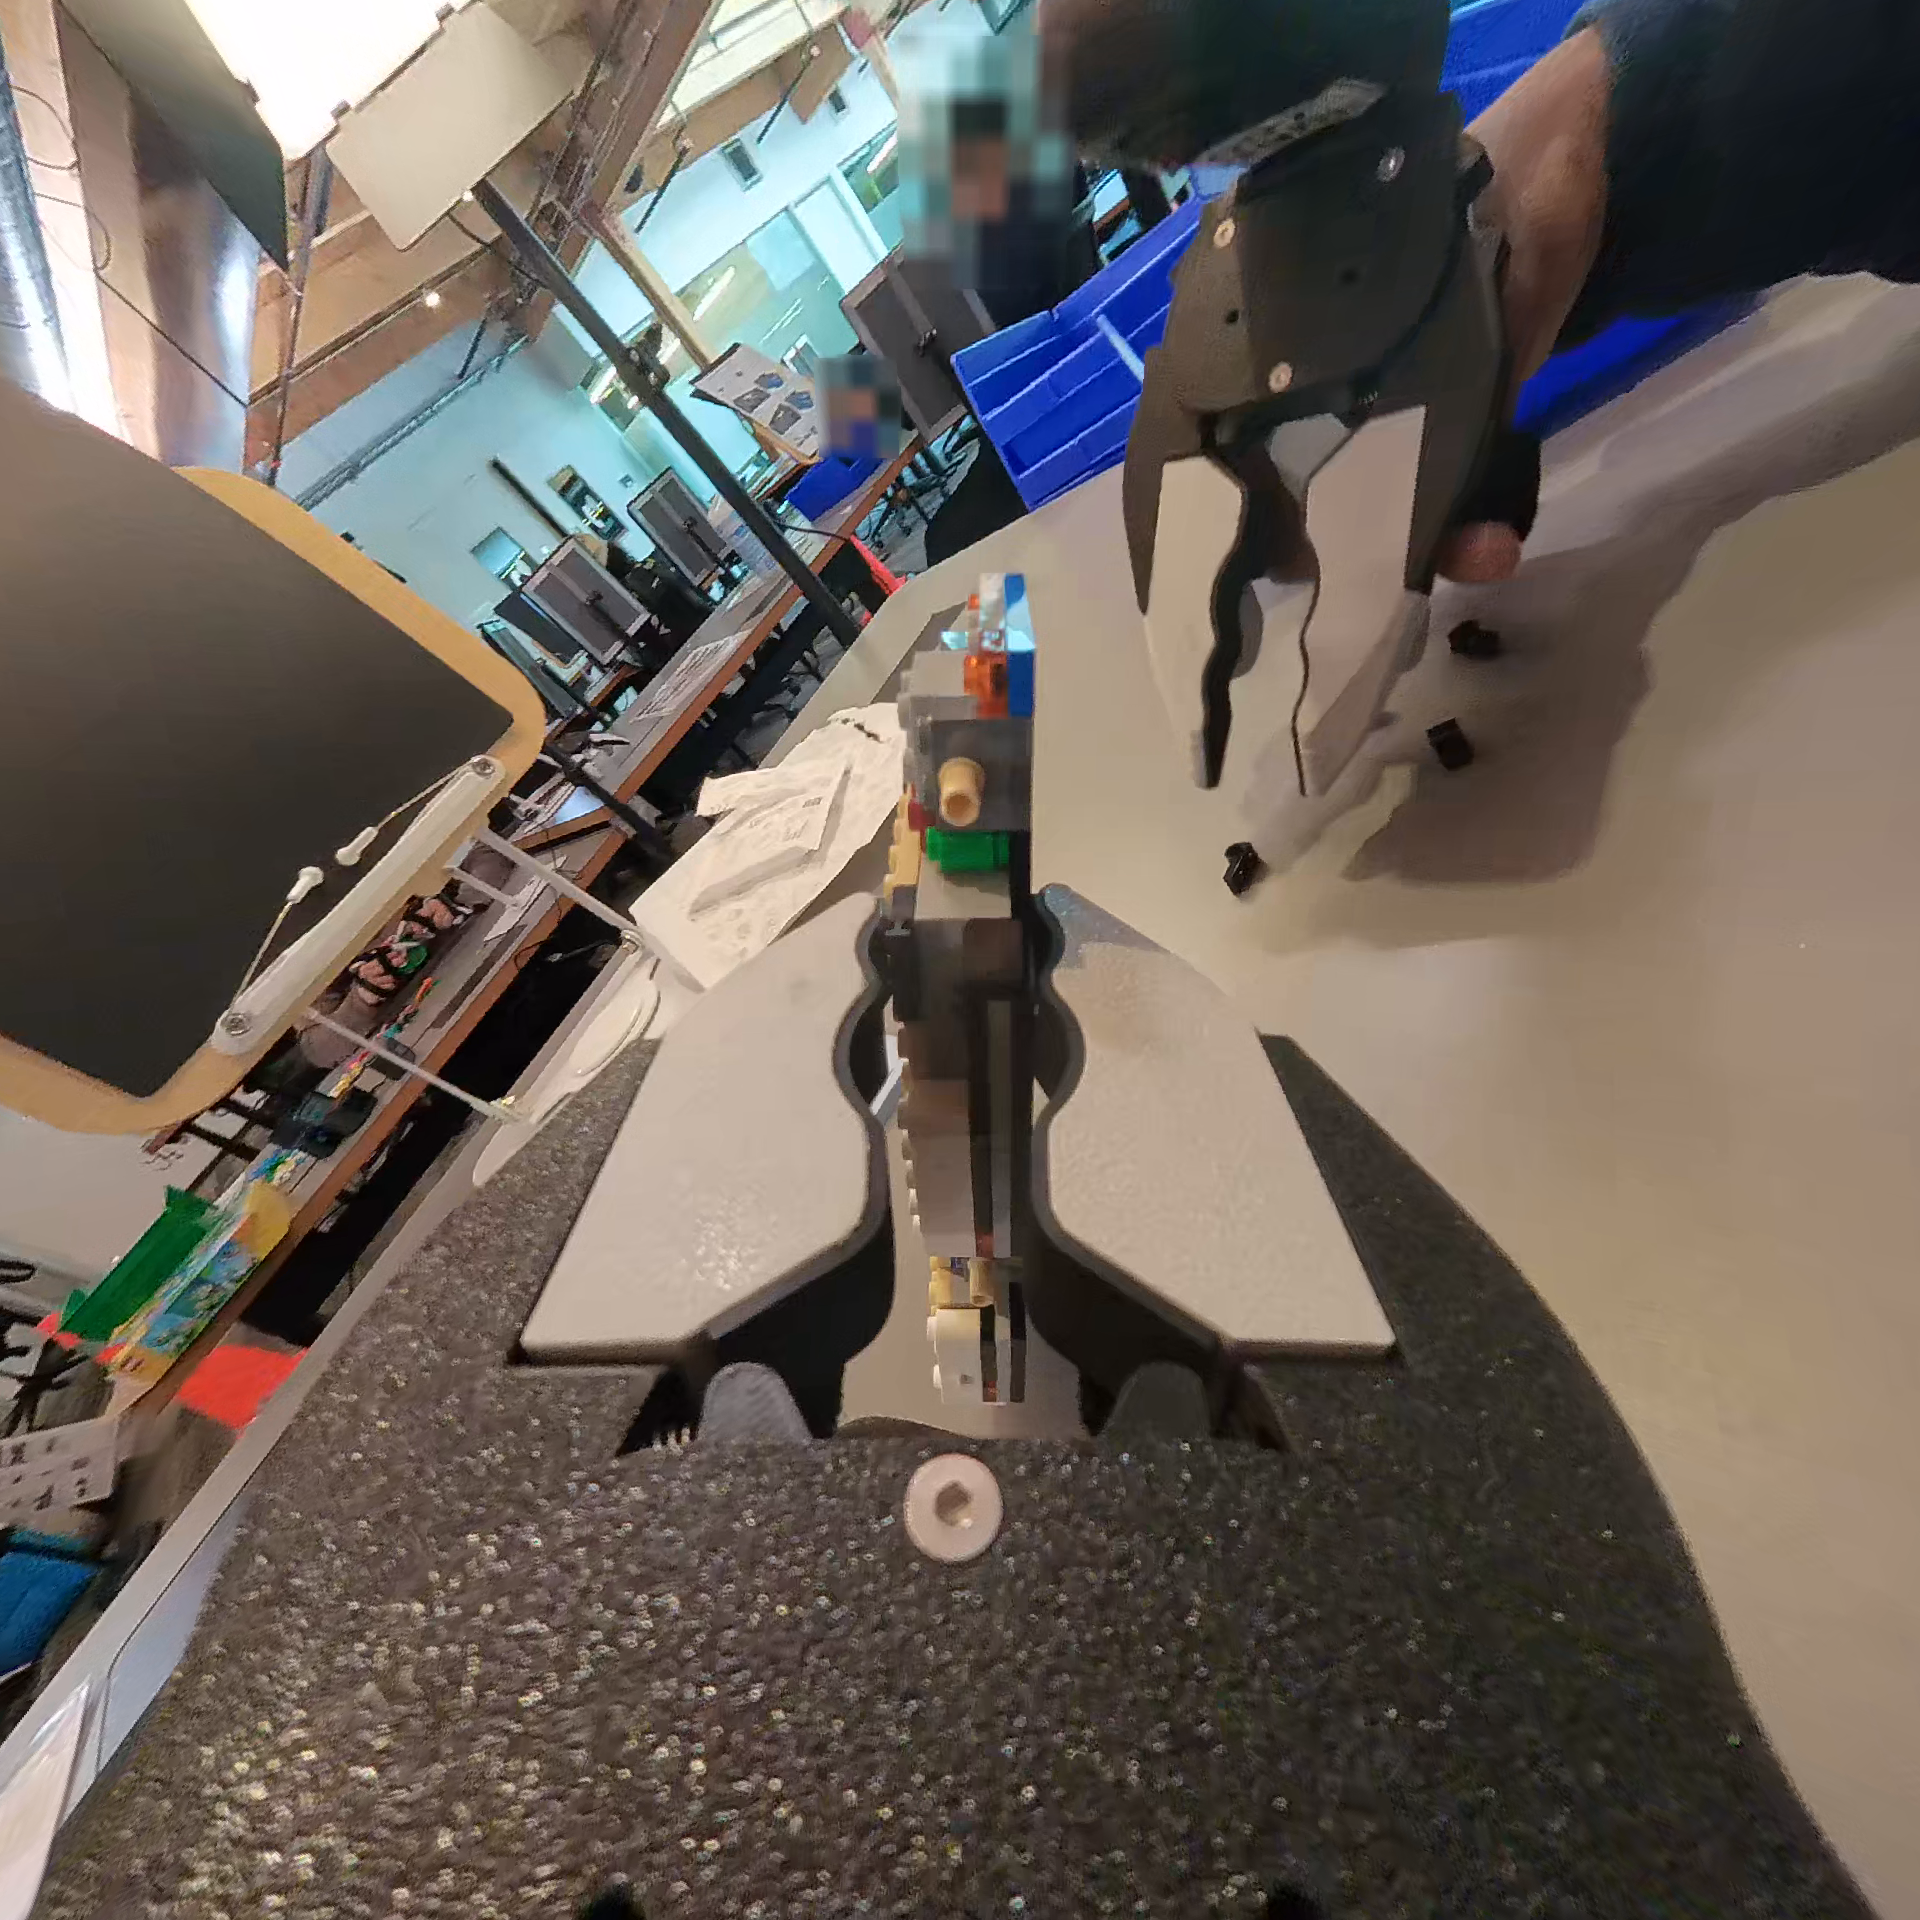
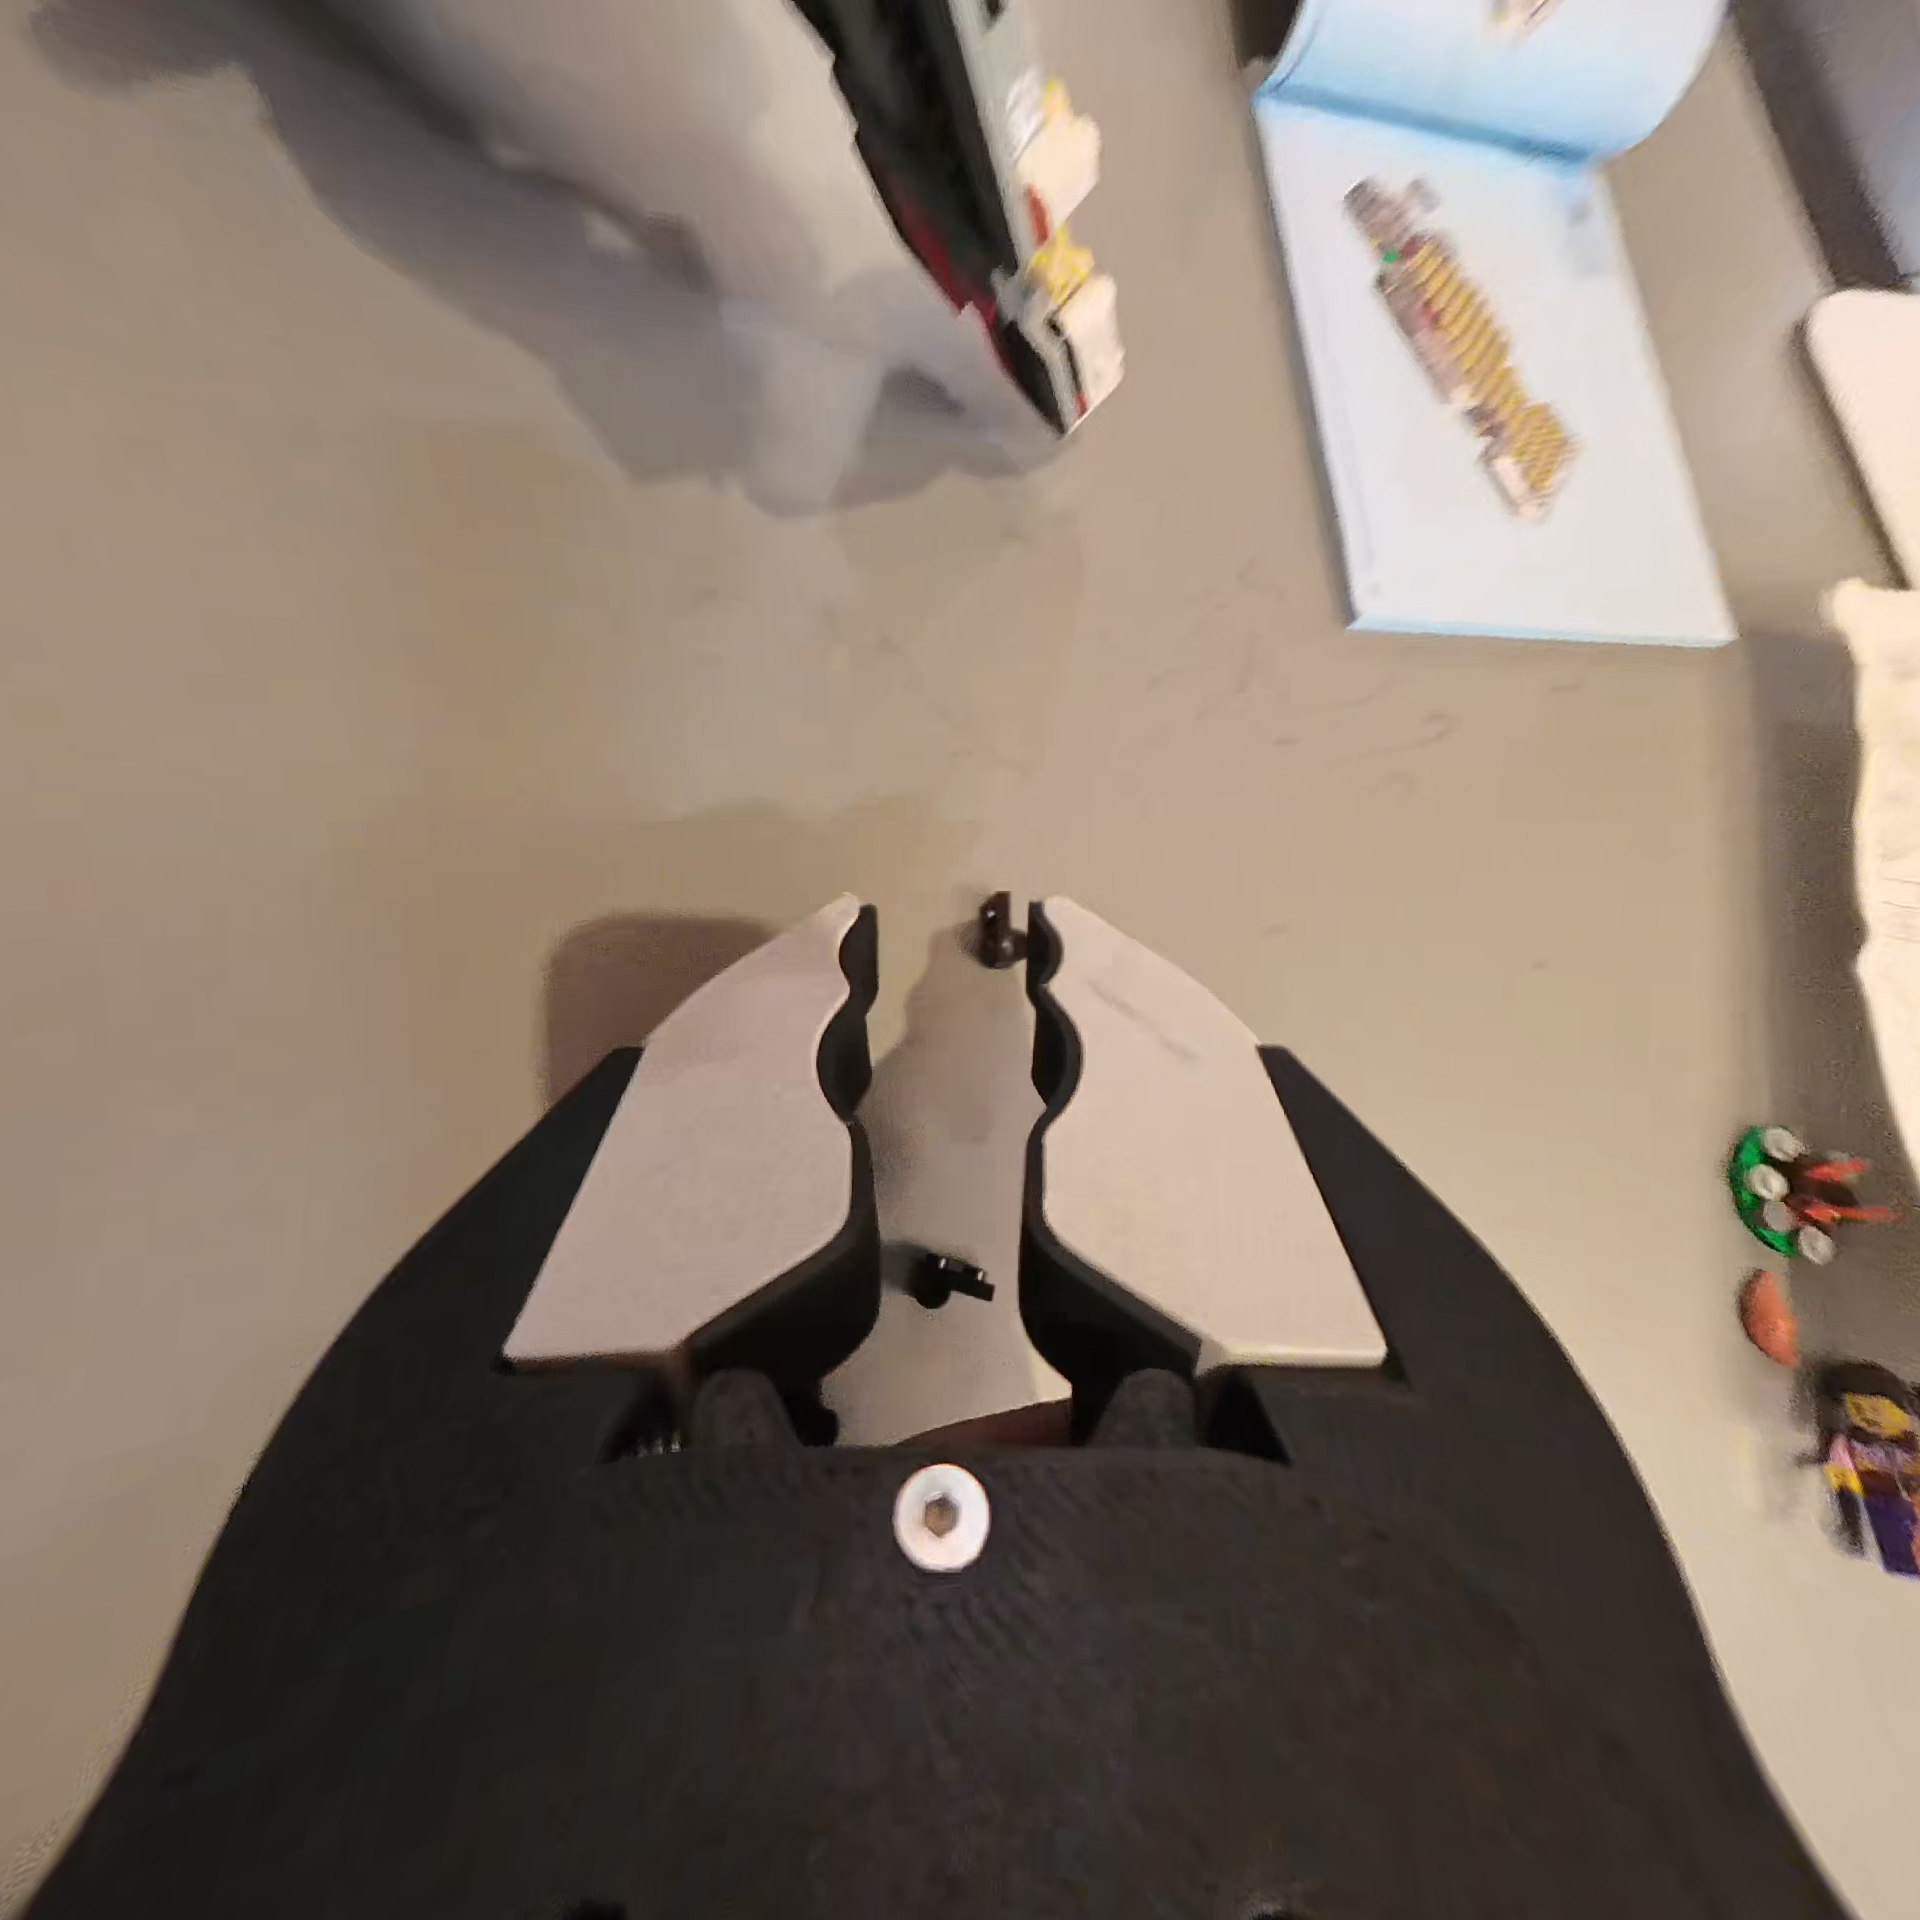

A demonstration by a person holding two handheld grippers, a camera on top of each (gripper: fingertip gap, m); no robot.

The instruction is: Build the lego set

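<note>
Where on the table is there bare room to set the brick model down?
Bare table lies ahead-left of the right gripper, short of the instruction booklet. Crowded: small black pieces at its fingertips, minifigure and green piece far right.

Blue bins [image 1: 1081, 395] stand at the counter's [image 2: 416, 675] far edge, with printed sheets [image 1: 769, 831] beside its rim. An open light-blue booklet [image 2: 1475, 395] lies on the counter; a green disc [image 2: 1766, 1205] and a small figure [image 2: 1870, 1455] lie near it.
</note>
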